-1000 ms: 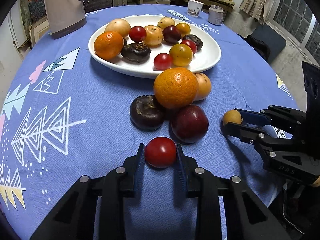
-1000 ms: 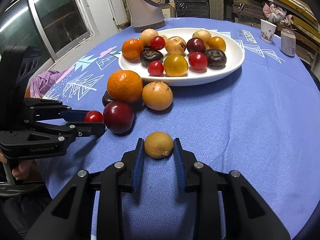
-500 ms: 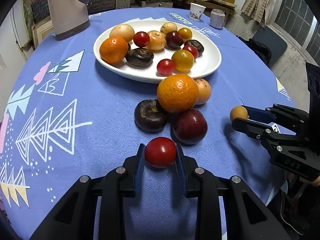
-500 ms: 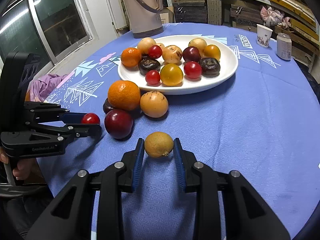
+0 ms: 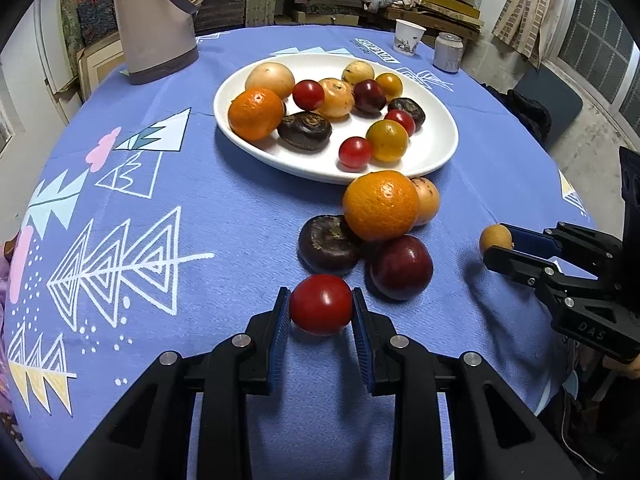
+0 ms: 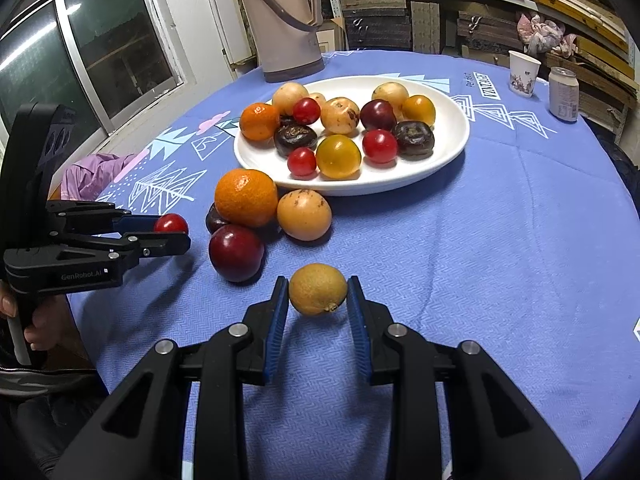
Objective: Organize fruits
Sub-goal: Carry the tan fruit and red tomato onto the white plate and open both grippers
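My left gripper point(image 5: 320, 297) is shut on a red tomato point(image 5: 321, 305) just above the blue cloth; the right wrist view shows the same tomato point(image 6: 171, 224) between the left gripper's fingers. My right gripper point(image 6: 318, 292) is shut on a small yellow-brown fruit point(image 6: 318, 289), also seen at the right as the yellow-brown fruit point(image 5: 495, 238). Between the grippers lie an orange point(image 5: 380, 205), a tan fruit point(image 5: 429, 200), a dark purple fruit point(image 5: 328, 245) and a dark red plum point(image 5: 401, 267). Behind them, the white plate point(image 5: 440, 152) holds several fruits.
A beige thermos jug point(image 5: 154, 20) stands at the back left, with a paper cup point(image 5: 409, 37) and a can point(image 5: 448, 52) at the back right. The round table's edge runs close under both grippers. A hand point(image 6: 40, 328) holds the left gripper's handle.
The plate and the loose fruits sit a little lower and farther in both views. Each gripper still holds its fruit.
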